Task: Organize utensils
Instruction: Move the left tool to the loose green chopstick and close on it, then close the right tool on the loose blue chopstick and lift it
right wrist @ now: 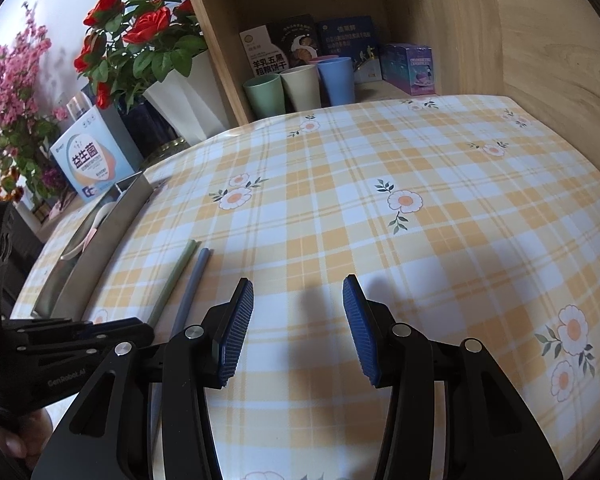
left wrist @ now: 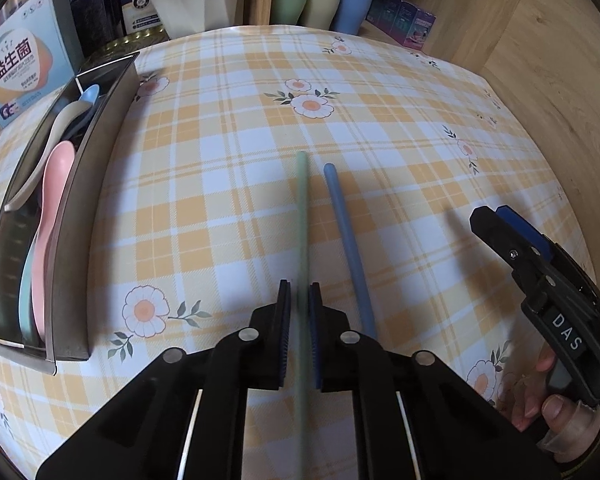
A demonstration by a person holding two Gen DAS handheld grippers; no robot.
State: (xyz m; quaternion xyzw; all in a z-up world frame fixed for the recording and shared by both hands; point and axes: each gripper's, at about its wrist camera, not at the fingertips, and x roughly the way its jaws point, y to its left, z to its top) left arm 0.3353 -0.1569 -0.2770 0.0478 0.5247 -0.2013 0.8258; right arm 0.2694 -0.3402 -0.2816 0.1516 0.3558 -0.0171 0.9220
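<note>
Left gripper [left wrist: 299, 300] clamped on green chopstick [left wrist: 301, 216], pads pressing both sides. Right gripper [right wrist: 298, 320] jaws apart, nothing between them, over bare cloth; "DAS" on its body in left view, "GenRobot.AI" on its arm in right view. Blue chopstick [left wrist: 346, 240] lies just beside the green one on the tablecloth [left wrist: 400, 152], yellow-white plaid with daisies. Steel tray [left wrist: 84, 208] at left holds pink spoon [left wrist: 54, 200], more spoons beyond. Far: box reading "益生菌" [left wrist: 20, 68], three cups [right wrist: 300, 86], red roses [right wrist: 140, 28], wooden shelf [right wrist: 460, 40].
</note>
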